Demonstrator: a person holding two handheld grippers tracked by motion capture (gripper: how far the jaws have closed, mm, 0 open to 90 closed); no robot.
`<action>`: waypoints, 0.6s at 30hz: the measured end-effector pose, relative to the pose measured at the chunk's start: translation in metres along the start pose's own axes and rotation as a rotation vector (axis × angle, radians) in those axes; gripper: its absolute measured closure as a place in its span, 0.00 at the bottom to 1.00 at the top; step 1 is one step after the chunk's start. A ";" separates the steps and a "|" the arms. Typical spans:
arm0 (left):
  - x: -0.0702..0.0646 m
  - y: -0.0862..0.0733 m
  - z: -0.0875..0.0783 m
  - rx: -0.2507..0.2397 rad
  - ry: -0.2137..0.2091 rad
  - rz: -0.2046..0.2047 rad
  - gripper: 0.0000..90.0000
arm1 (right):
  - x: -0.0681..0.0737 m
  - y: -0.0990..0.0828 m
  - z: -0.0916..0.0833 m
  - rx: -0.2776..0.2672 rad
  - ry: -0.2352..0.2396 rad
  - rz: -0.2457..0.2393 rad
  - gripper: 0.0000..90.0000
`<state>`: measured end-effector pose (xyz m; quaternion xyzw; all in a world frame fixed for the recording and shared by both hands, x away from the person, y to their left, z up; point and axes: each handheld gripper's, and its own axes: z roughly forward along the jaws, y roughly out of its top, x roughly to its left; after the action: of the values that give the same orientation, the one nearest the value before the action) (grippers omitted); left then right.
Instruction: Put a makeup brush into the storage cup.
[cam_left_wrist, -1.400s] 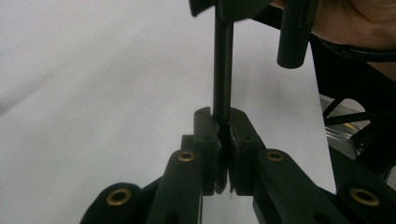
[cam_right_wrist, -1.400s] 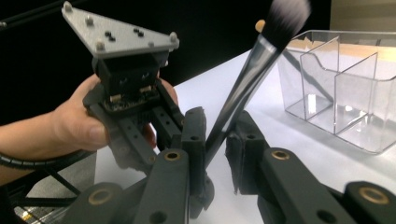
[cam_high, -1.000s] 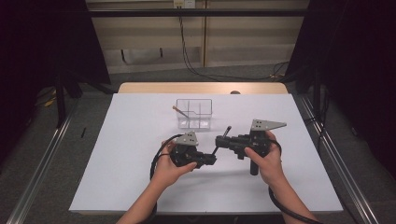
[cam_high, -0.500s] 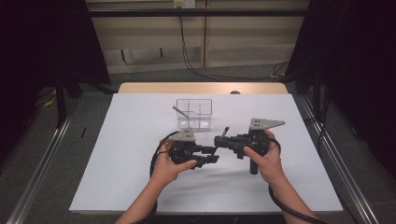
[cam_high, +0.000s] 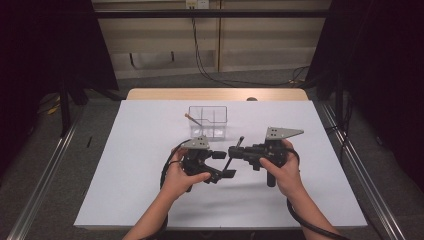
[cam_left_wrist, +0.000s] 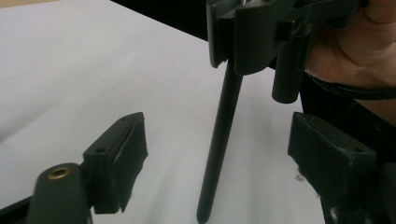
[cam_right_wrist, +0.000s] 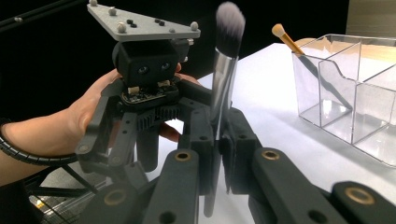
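A makeup brush (cam_high: 234, 153) with a black handle, silver ferrule and grey bristles (cam_right_wrist: 229, 21) stands nearly upright above the white table (cam_high: 125, 165). My right gripper (cam_high: 233, 151) is shut on its handle (cam_right_wrist: 218, 135). My left gripper (cam_high: 226, 165) faces it from the left; its jaws have just been opening and now stand wide on either side of the handle's lower end (cam_left_wrist: 219, 140), pads (cam_left_wrist: 133, 149) clear of it. The right gripper (cam_left_wrist: 247, 37) grips the handle above them in the left gripper view.
A clear plastic organizer (cam_high: 208, 120) with several compartments stands behind the grippers. A tan-tipped brush (cam_high: 192, 118) leans out of its left compartment (cam_right_wrist: 289, 42). A wooden strip (cam_high: 215, 94) borders the far table edge, with dark floor beyond.
The left gripper's jaws have spread apart and let go of the brush handle. The right gripper keeps its hold. Neither hand has shifted.
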<state>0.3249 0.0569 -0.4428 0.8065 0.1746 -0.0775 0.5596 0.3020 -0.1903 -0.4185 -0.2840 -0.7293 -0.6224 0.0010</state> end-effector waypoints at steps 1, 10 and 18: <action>-0.001 0.000 0.000 -0.004 -0.001 0.001 0.18 | 0.000 0.000 0.000 0.001 -0.002 -0.002 0.93; -0.002 0.004 -0.002 0.009 0.002 0.041 0.26 | 0.001 -0.001 0.001 0.007 0.003 -0.012 0.93; -0.004 0.005 -0.002 0.035 -0.024 0.058 0.58 | 0.001 -0.001 0.002 0.010 -0.003 -0.018 0.93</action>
<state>0.3230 0.0563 -0.4363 0.8197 0.1433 -0.0739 0.5496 0.3008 -0.1880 -0.4196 -0.2785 -0.7350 -0.6182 -0.0040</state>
